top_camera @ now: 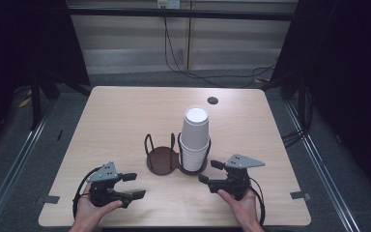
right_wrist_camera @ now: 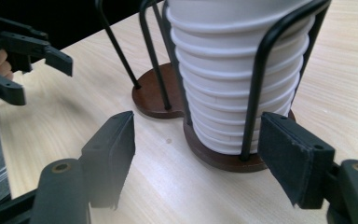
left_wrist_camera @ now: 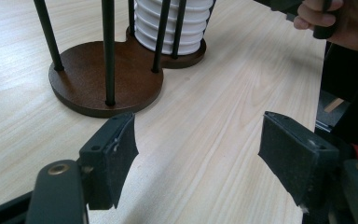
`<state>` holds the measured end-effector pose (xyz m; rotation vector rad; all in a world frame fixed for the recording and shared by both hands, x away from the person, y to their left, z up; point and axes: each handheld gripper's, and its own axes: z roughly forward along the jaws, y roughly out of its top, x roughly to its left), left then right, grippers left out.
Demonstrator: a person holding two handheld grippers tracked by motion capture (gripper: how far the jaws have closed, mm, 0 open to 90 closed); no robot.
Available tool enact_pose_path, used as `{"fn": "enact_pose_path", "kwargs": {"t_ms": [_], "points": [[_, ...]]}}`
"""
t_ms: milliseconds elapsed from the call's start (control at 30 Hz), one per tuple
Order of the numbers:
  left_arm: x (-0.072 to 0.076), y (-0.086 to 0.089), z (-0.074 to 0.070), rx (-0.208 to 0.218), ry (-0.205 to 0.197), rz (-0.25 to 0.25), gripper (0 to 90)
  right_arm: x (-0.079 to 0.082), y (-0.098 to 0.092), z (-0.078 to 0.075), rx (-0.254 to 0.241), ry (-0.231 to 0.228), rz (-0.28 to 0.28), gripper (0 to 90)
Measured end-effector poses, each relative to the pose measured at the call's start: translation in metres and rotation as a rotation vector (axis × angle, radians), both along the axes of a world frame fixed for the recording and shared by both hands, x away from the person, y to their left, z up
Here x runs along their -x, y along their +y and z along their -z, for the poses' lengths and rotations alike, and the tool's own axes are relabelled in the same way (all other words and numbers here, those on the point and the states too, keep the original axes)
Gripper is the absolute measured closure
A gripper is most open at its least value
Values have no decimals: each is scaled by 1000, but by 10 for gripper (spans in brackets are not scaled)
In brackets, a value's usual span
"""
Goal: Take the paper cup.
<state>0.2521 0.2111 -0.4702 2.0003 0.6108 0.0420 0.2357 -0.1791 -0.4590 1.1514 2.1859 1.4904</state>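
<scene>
Pale wooden table point(top_camera: 125, 116) bears upright cup stack point(top_camera: 194, 137), mouths down; both grippers gape empty.

Readable text: none in any view.
White paper cup stack point(top_camera: 194, 137): plain ribbed rims, no print or logo, just ahead of the right-hand tongs.
Brown round-based wire cup holder point(top_camera: 163, 159): no label or brand mark, between the two tongs and ahead of them.
Light wooden table top point(top_camera: 125, 121): bare grain, no sign or number.
</scene>
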Motion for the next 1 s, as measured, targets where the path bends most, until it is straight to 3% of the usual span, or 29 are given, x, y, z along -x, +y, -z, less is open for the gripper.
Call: {"fn": "enact_pose_path", "kwargs": {"t_ms": [200,267,333,467,633,800,1000], "points": [[3,0,-1,0,-8,11,271,4,-1,-8,-5,7,-16,348],[4,0,-1,-2,-14,5,271,5,0,-9,4,27,-11,338],[6,-1,-1,-5,-31,8,284,4,2,-9,-17,60,-38,301],[6,-3,-1,-9,-32,17,277,3,1,-13,-29,77,-59,262],[6,-5,0,-10,-22,24,266,4,-3,-23,-48,59,-77,245],[6,-6,0,-15,-15,30,260,-1,-6,-33,-31,79,-114,229],[7,-8,1,-32,-16,36,252,-3,-11,-50,-14,73,-120,229]]}}
